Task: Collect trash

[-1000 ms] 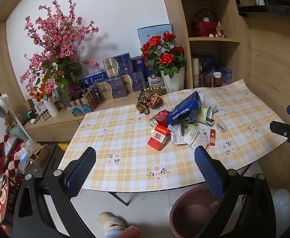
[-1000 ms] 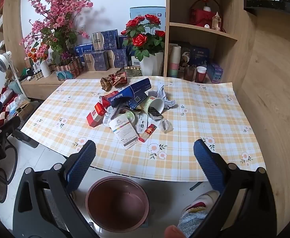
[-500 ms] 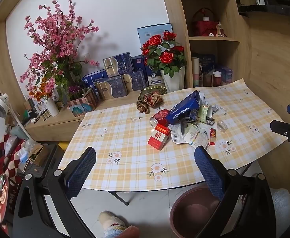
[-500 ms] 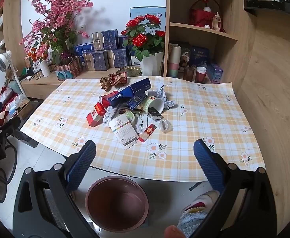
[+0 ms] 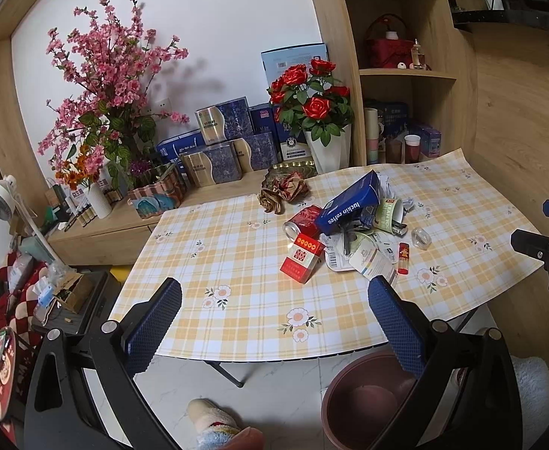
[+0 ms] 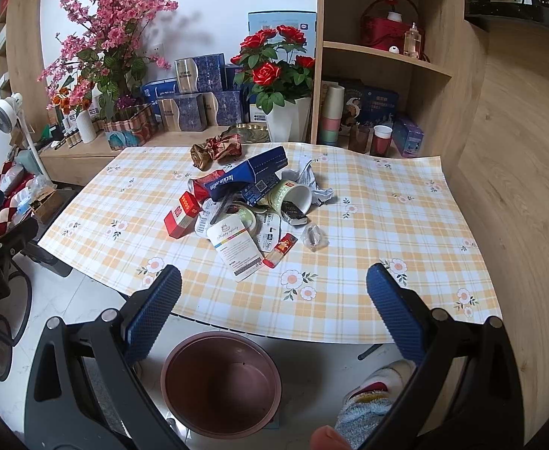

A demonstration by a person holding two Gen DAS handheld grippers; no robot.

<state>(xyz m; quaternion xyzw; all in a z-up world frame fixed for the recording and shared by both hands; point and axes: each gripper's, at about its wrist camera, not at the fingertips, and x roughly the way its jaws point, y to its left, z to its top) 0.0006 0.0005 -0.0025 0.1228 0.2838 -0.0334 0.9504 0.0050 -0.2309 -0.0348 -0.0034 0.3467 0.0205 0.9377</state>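
Both grippers open, empty; trash pile w/ maybe tape

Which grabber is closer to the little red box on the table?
Left. The left gripper hangs just before the red box; the right gripper sits farther right.

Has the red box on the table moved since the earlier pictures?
No. The red box lies at the same spot beside the blue coffee box, on the same squares of the tablecloth.

Glossy plaid tablecloth, matt wood shelving, smooth plastic bin, crumpled foil wrapper, cardboard coffee box.
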